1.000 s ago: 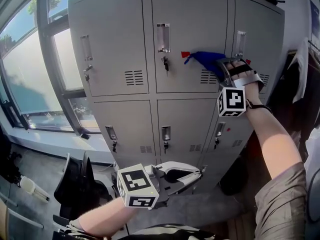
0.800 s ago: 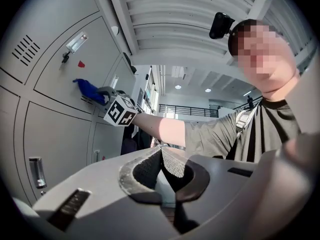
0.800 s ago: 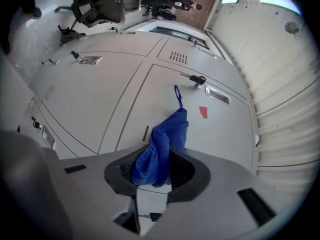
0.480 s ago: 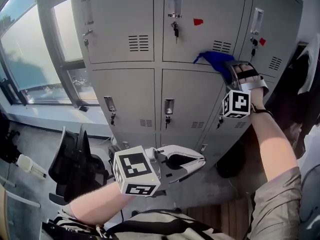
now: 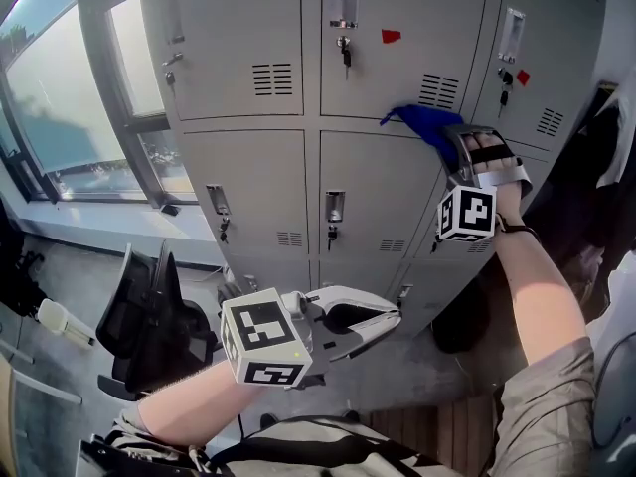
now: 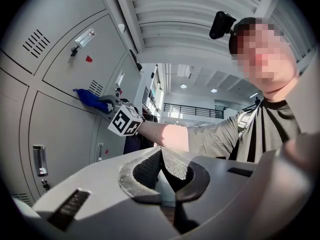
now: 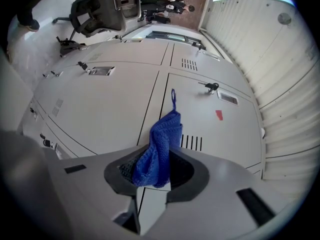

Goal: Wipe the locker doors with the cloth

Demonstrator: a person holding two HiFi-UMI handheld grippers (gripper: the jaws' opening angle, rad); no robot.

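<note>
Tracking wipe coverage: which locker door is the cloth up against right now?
The middle door of the upper row. The blue cloth in the right gripper lies on its lower right corner, just under its vent, at the seam below.

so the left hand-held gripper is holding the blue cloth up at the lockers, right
No, the right hand-held gripper holds the blue cloth up at the lockers, as the right gripper view shows; the left hand-held gripper is shut on nothing.
</note>
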